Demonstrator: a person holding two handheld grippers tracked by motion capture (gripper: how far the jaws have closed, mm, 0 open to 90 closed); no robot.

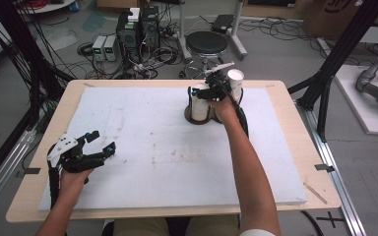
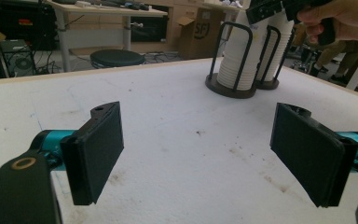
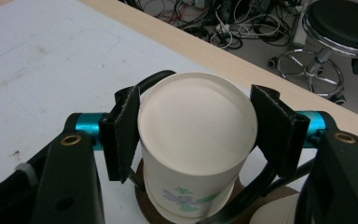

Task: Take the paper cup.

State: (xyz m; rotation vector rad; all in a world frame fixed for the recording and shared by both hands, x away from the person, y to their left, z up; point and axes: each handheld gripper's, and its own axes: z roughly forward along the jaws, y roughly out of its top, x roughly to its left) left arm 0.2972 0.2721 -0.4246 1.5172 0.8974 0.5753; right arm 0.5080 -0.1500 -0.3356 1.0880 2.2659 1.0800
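right gripper (image 3: 193, 135): jaws closed on the top cup (image 3: 196, 140) of the stack in the holder (image 1: 197, 118), far right of the desk (image 1: 285, 196) | second stack (image 1: 236, 81) just beside | left gripper (image 2: 198, 154): jaws wide open, nothing between, above the near-left of the white pad (image 1: 152, 147)

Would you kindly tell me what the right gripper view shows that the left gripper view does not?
Right gripper view alone: the right gripper with its jaws shut on the upside-down top cup, whose flat base faces the camera. Left gripper view alone: the left gripper with jaws wide open and nothing between them, and both cup stacks side-on in black wire holders. Both share the white board and a black stool.
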